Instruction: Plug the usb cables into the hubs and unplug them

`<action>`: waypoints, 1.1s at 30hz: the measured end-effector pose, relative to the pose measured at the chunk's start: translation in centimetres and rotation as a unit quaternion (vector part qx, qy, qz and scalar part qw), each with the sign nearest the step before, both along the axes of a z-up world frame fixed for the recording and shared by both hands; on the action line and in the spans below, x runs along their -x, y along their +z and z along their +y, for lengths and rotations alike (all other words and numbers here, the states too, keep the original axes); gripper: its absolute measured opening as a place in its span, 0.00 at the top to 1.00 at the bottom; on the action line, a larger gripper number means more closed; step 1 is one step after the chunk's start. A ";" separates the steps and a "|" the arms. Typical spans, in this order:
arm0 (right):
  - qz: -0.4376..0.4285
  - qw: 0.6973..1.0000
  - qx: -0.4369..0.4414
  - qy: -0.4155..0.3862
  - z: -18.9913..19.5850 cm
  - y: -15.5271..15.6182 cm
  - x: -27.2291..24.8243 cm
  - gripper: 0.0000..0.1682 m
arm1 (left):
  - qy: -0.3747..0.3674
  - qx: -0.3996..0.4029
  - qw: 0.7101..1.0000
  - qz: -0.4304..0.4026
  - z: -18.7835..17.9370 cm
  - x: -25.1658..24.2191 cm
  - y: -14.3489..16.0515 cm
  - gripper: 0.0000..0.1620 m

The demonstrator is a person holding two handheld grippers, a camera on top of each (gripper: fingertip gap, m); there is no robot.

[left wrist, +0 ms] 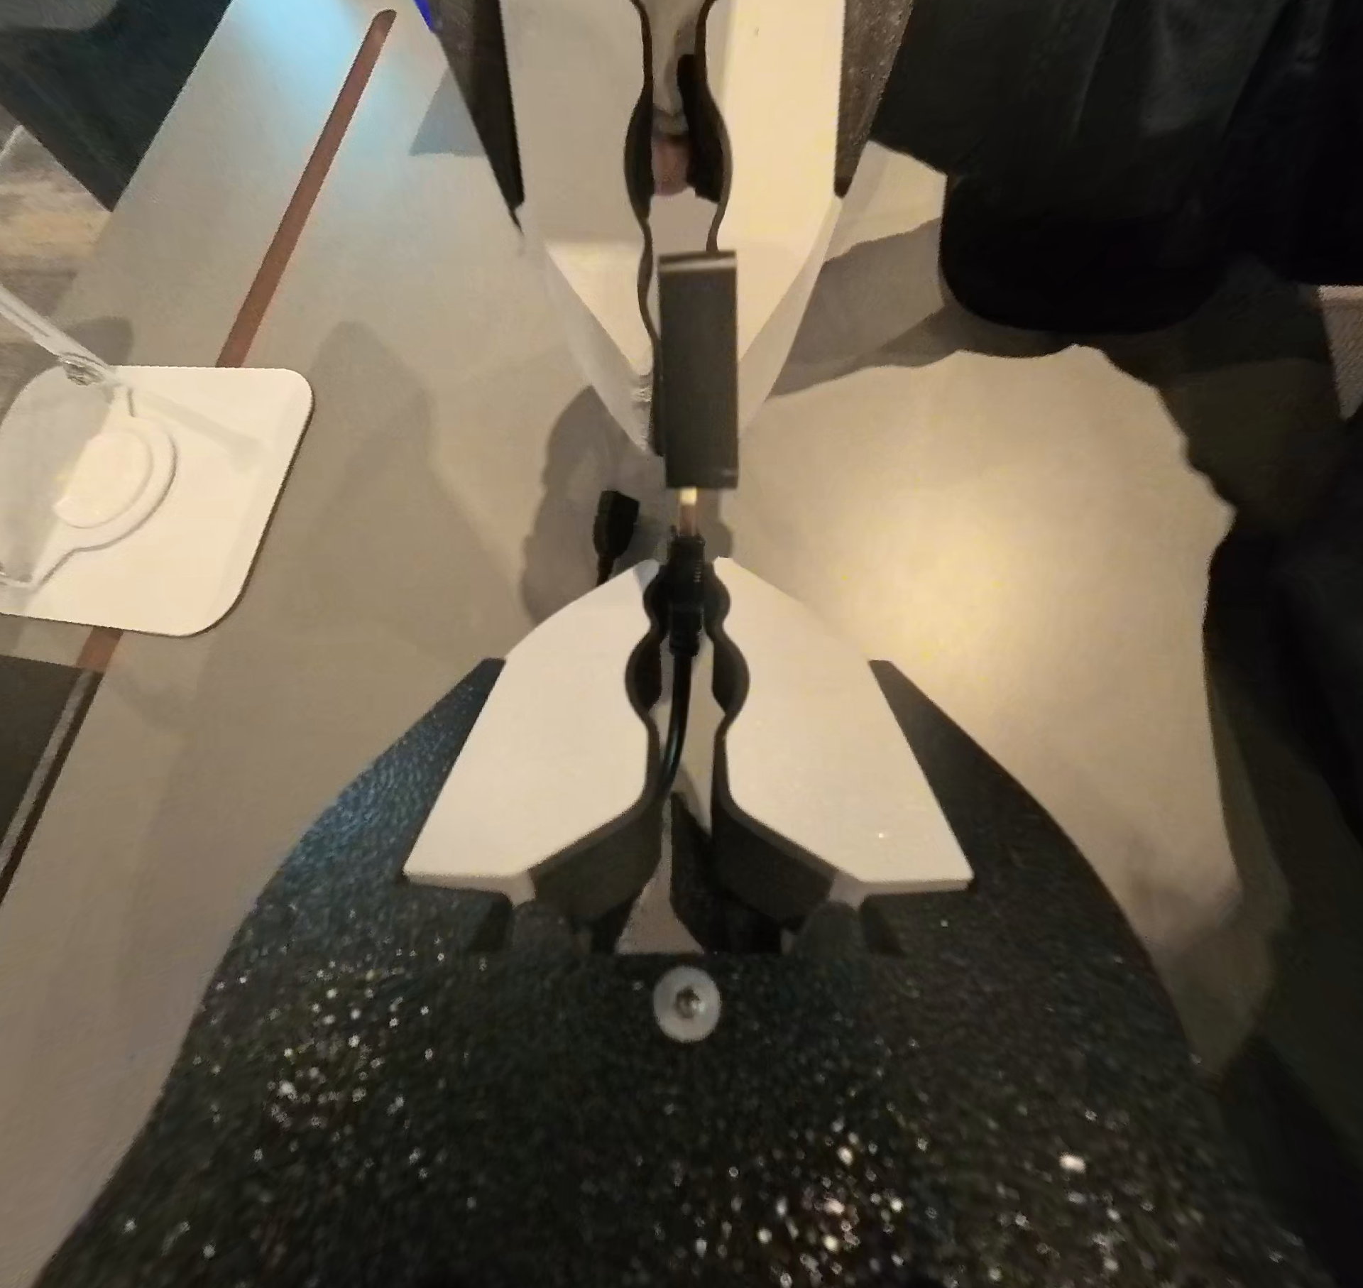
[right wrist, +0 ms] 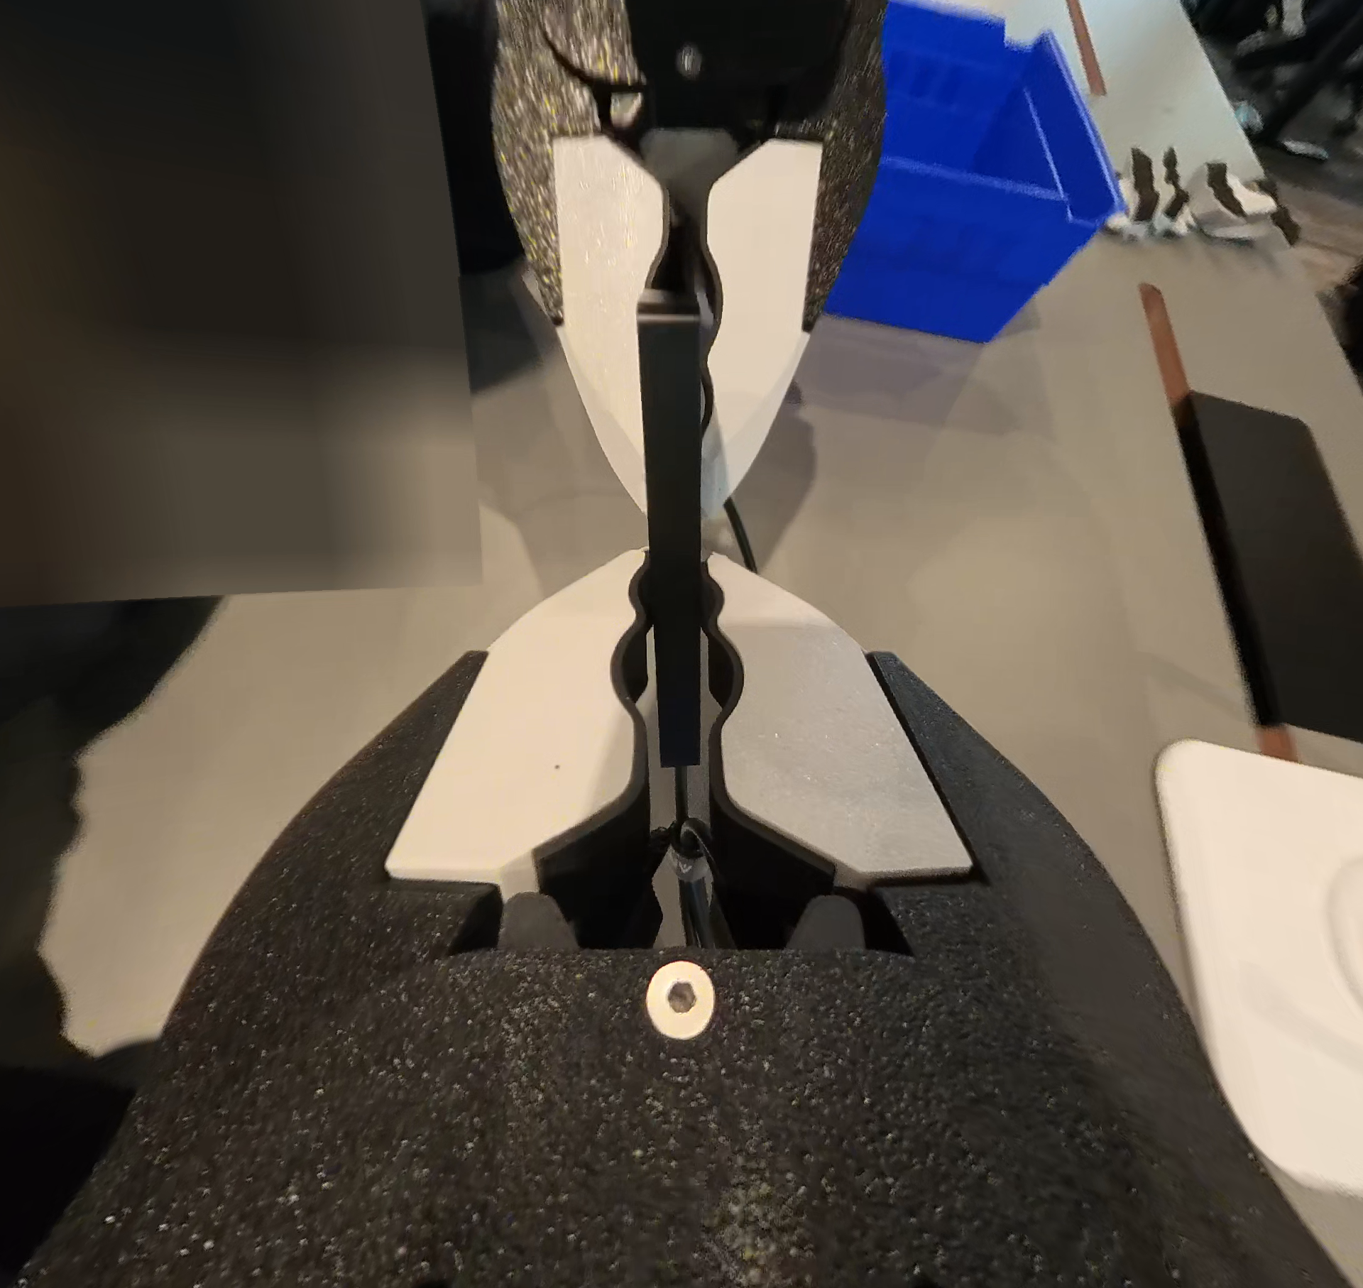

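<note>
Closest to us in the left wrist view, our left tool [left wrist: 682,574] is clamped on the black USB plug [left wrist: 682,589], its cable [left wrist: 675,721] trailing back toward 6 o'clock between the white fingers. At 12 o'clock from the plug hangs the dark hub [left wrist: 697,367], held at its far end by the right tool [left wrist: 682,220], which faces us. A short bright metal tip [left wrist: 687,499] shows between plug and hub, so we judge the connector only partly seated, or partly out; we cannot tell which.

From the right wrist view, the right tool [right wrist: 675,581] is clamped on the same hub [right wrist: 670,515], seen edge-on as a slim black bar running toward 12 o'clock, and the left tool [right wrist: 682,293] meets it there. Both are held above the grey counter [right wrist: 959,515].

We judge the hub light and rigid, with smooth sides that could slide under a pull, so a hold across its flat faces near the tail suits it. The plug is small and stiff and is best pinched on its moulded body, never on the soft cable, which would bend and strain.

Counting: 1 hub, 1 plug in hand, and 1 more dark connector [left wrist: 614,522] lying on the counter at 9 o'clock of the plug. We also count 1 white pad [left wrist: 221,500] at 9 o'clock and 1 blue bin [right wrist: 981,183] at 1 o'clock.
</note>
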State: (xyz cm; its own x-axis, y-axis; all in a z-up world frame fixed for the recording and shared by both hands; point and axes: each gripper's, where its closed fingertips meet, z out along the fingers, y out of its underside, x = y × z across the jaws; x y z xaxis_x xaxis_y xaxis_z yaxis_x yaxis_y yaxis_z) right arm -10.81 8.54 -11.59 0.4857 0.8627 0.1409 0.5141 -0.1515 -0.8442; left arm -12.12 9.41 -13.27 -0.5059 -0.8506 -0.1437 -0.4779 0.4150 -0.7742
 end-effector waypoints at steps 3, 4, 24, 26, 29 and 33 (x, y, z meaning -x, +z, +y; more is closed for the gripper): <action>0.092 0.995 0.009 0.033 -0.4 1.1 0.2 0.93 | -0.004 0.037 0.999 -0.005 -0.5 0.1 0.8 0.95; 0.123 0.991 0.012 0.047 -0.5 1.5 0.3 0.93 | -0.008 0.047 0.999 -0.007 -0.7 0.2 1.1 0.95; 0.066 0.997 0.006 0.033 0.1 -0.1 0.5 0.93 | 0.016 -0.007 1.000 0.005 0.1 0.5 0.7 0.95; 0.037 0.999 0.006 0.023 0.2 -0.5 0.4 0.93 | 0.022 -0.019 0.999 0.014 0.2 0.5 0.3 0.95; -0.005 1.000 0.003 0.013 0.3 -1.0 0.5 0.93 | 0.026 -0.026 0.999 0.027 0.3 0.5 -0.1 0.95; -0.052 0.999 0.005 0.003 0.6 -1.9 0.7 0.93 | 0.025 -0.047 0.998 0.043 0.5 0.7 -0.9 0.95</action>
